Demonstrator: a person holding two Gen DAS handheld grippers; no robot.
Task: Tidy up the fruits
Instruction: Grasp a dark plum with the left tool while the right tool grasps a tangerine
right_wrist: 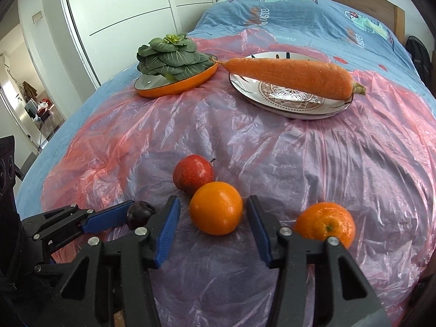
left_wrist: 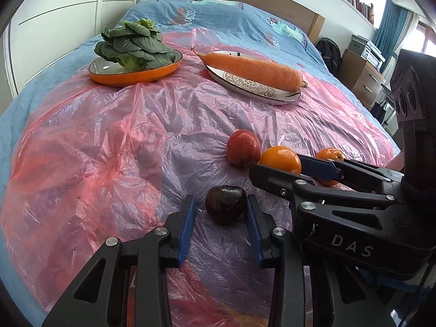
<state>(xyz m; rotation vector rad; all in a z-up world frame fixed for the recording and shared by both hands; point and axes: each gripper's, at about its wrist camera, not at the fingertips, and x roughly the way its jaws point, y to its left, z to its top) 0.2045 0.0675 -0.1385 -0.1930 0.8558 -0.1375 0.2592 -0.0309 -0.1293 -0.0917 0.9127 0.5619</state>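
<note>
— Blue pads of our left gripper [left_wrist: 220, 212] flank a dark plum [left_wrist: 225, 203] on the pink plastic sheet [left_wrist: 109, 163]. Are we gripping it?

— We see a sliver of gap on each side, so the jaws stand apart around it, not pressing. From the right wrist camera the plum [right_wrist: 140, 214] is half hidden behind our own finger.

— And our right gripper [right_wrist: 214, 220]?

— Open around the orange [right_wrist: 216, 208], pads clear of it on both sides. A mandarin [right_wrist: 327, 222] just beside is partly covered by the right finger's linkage. In the left view it is mostly blocked by the right gripper's fingers.

— The red apple [right_wrist: 194, 173]?

— Touching the orange on its far side, on the sheet over the bed [right_wrist: 299, 19].

— What sits in the dishes?

— A leafy bok choy [right_wrist: 169, 57] in the orange dish [right_wrist: 179, 85]; a big carrot [right_wrist: 288, 75] across the patterned plate [right_wrist: 288, 106], both ends overhanging the rim. Its tip seems to reach the orange dish, though we cannot tell if it touches.
</note>
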